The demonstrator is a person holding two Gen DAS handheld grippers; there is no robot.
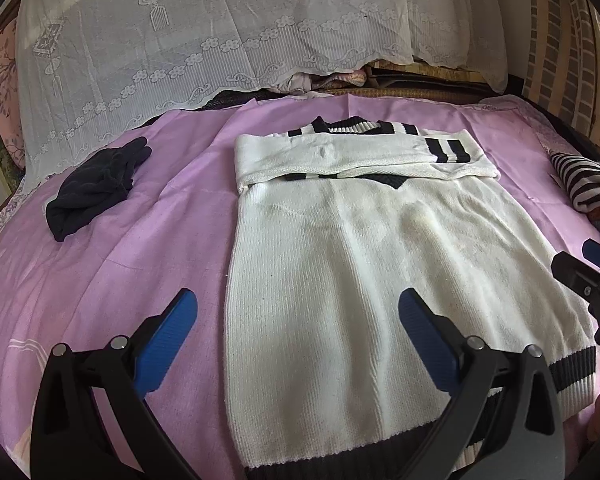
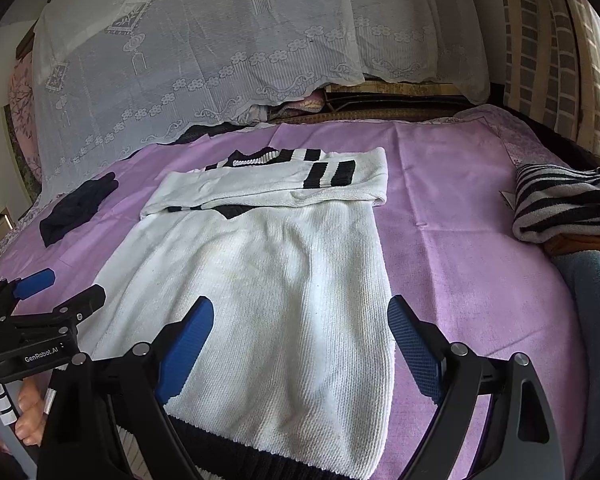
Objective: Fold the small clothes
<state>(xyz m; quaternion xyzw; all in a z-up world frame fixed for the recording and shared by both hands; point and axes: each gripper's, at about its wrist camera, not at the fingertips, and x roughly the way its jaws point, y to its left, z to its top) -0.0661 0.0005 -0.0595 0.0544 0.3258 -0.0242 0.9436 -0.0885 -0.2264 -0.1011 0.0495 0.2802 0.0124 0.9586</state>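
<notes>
Purple bedsheet (image 1: 100, 264), ribbed white sweater (image 1: 340, 260)

Both wrist cams: low, shared sweater (image 1: 340, 260)

The white sweater (image 2: 268, 280) is a ribbed, matt knit, coarse in weave; the purple sheet (image 2: 460, 248) under it is thin, smooth woven cloth. The lace curtain (image 1: 180, 40) is sheer and patterned. The blue pads (image 2: 188, 344) look like grooved rubbery plastic on matt black arms

lilac bedsheet (image 1: 100, 280) — lace drape (image 1: 180, 40) behind
</notes>
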